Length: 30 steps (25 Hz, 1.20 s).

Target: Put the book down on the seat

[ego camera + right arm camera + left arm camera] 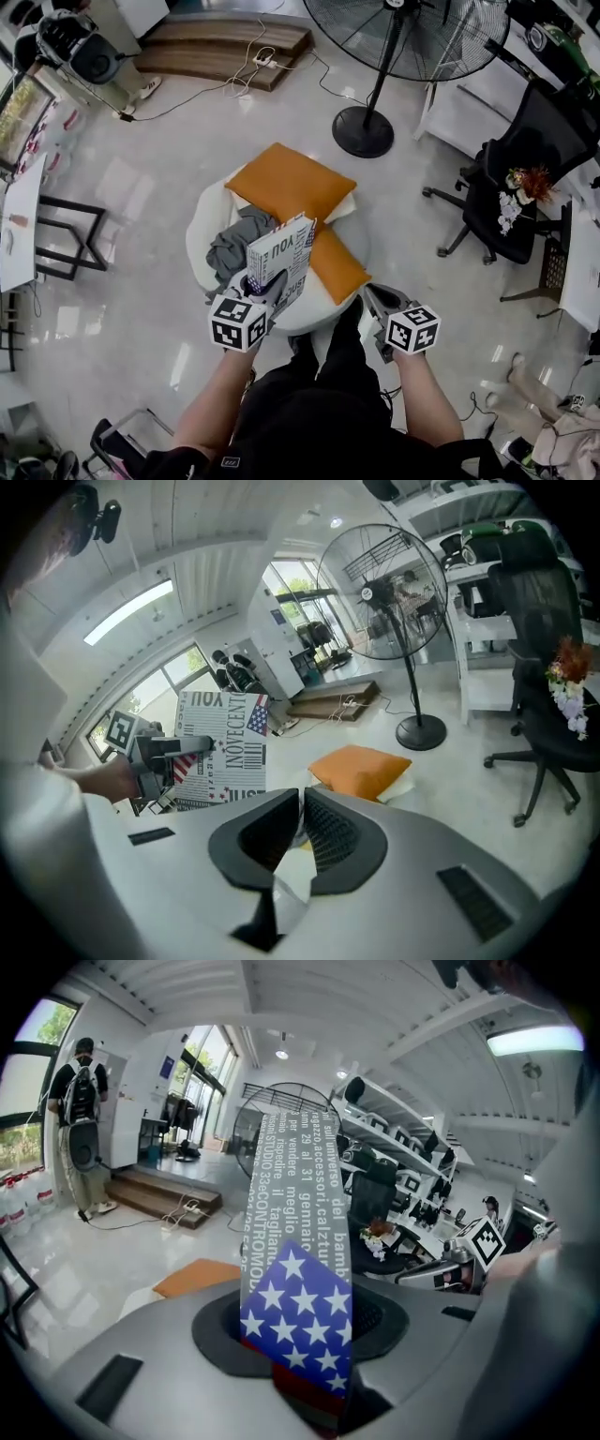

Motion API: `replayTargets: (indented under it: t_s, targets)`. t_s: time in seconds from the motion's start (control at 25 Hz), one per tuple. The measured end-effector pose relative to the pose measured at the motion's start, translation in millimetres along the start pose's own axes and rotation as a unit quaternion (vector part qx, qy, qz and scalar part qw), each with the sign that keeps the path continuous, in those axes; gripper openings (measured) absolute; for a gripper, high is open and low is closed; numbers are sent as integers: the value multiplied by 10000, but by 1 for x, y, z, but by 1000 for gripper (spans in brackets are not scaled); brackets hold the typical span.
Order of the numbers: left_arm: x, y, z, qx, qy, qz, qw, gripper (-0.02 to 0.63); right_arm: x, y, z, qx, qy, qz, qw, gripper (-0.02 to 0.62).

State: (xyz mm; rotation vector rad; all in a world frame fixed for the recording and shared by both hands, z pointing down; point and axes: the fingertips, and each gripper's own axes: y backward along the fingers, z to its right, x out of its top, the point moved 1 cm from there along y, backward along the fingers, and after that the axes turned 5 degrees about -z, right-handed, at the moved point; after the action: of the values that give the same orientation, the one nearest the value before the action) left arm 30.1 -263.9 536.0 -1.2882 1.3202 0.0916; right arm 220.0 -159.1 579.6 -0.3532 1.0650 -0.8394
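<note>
The book (281, 255), with a grey printed cover and a stars-and-stripes corner, stands upright over the round white seat (201, 228). My left gripper (266, 284) is shut on its lower edge; in the left gripper view the book (295, 1269) rises from between the jaws of that gripper (300, 1340). My right gripper (371, 294) is shut and empty, just right of the seat's front edge. The right gripper view shows its jaws (302, 825) pressed together, with the book (225, 747) and the left gripper (155, 752) off to the left.
On the seat lie two orange cushions (291, 183) (337, 267) and a grey cloth (234, 246). A standing fan's base (363, 131) is beyond the seat. A black office chair (511, 197) stands at the right and a black-framed table (66, 234) at the left.
</note>
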Motion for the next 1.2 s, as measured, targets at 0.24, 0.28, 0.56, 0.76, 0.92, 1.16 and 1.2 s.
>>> replayTargets:
  t_s: [0.24,0.28,0.56,0.76,0.92,1.16,1.2]
  targets:
    - [-47,-63,-30,-21,319,-387,9987,158,-39,-70,33,71,1,-733,9973,15]
    - [-56,-74,-35,-28,349,-457,9983,158,-48,-82,39,62,-31,-819,9966,15]
    - [-130,-132,-62,-41,641,-856,9943,158,-111,-164,71,143,-163,-1400,9899,58]
    - [-181,-171,-75,-162,947,-1159,9886,158,-144,-213,93,205,-265,-1644,9858,115]
    - [-226,-200,-86,-190,1089,-1359,9845,159,-172,-245,114,107,-181,-1806,9833,135]
    - [-296,-245,-110,-128,1690,-1723,9703,158,-213,-288,162,-373,64,-2143,9760,200]
    - [-303,-250,-111,-121,1777,-1755,9682,158,-220,-294,170,-469,148,-2219,9738,220]
